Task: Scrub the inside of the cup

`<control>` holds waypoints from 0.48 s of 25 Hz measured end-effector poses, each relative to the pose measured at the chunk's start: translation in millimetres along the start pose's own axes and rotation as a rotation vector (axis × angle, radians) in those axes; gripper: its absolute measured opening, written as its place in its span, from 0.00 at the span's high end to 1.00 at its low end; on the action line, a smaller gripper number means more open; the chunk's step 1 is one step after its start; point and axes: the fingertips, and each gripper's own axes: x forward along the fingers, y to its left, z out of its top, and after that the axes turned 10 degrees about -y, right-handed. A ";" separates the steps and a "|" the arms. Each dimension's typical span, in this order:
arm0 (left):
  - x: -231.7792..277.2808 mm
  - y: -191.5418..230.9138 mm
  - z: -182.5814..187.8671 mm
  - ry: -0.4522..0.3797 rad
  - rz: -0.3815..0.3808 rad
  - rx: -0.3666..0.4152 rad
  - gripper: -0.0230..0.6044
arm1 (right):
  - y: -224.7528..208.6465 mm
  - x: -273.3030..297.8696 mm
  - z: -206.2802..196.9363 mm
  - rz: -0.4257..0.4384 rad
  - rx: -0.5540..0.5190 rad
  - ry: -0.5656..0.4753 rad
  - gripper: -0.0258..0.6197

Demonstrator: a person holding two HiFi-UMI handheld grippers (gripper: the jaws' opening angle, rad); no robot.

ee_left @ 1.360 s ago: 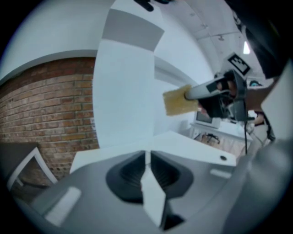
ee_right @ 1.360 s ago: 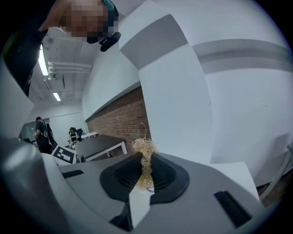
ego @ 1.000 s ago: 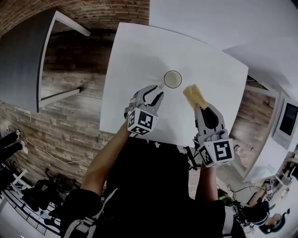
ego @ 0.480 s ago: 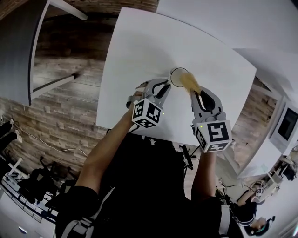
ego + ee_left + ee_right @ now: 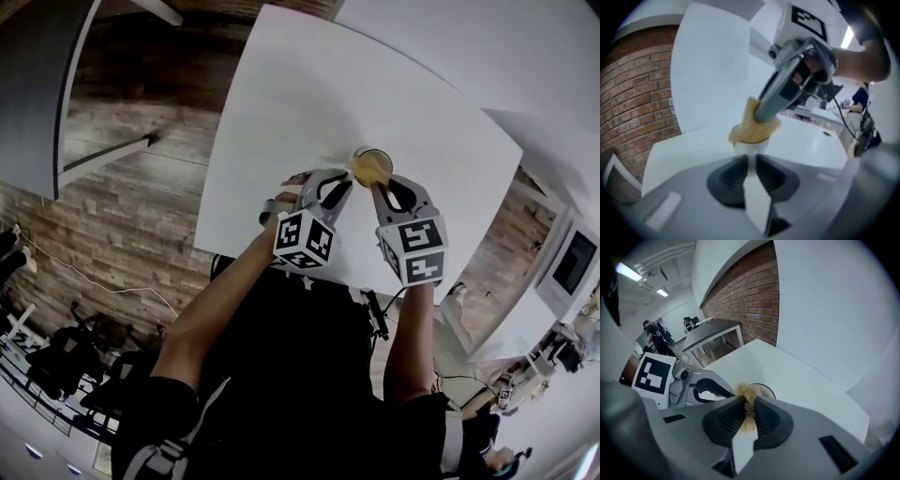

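A person [image 5: 281,375] in a dark top leans over a white surface [image 5: 309,103] with a gripper in each hand, and both grippers meet at a small white cup [image 5: 751,147] standing on it. The left gripper [image 5: 339,184] comes in from the cup's left. Its jaws are drawn almost together on a thin white part of the cup's near side, seen in the left gripper view just below the rim. The right gripper [image 5: 384,186] reaches in from the right and tilts down over the cup's mouth. Its jaws are clamped tight on a yellow scrubber [image 5: 748,394]. The scrubber's frayed end sticks out past the jaw tips and sits in the mouth of the cup, covering most of the opening. The two grippers lie side by side, their marker cubes close together above the person's forearms. Beyond the surface a brick wall [image 5: 750,301] runs along one side, and a grey table [image 5: 717,333] stands by it. People [image 5: 651,336] stand far off under ceiling lights.
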 end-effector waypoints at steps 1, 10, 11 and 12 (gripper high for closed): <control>0.3 0.4 0.0 0.000 -0.001 0.003 0.87 | -0.7 2.2 -1.6 0.008 -0.005 0.020 0.91; 1.3 -1.0 1.5 0.002 0.000 0.000 0.87 | -1.0 38.5 -18.2 0.074 -0.140 0.228 0.91; 1.3 -1.2 1.5 0.002 0.001 -0.004 0.87 | -1.2 42.8 -20.5 0.079 -0.159 0.253 0.91; 1.1 -1.7 1.3 0.003 0.002 -0.009 0.87 | -0.9 46.2 -22.4 0.082 -0.179 0.277 0.91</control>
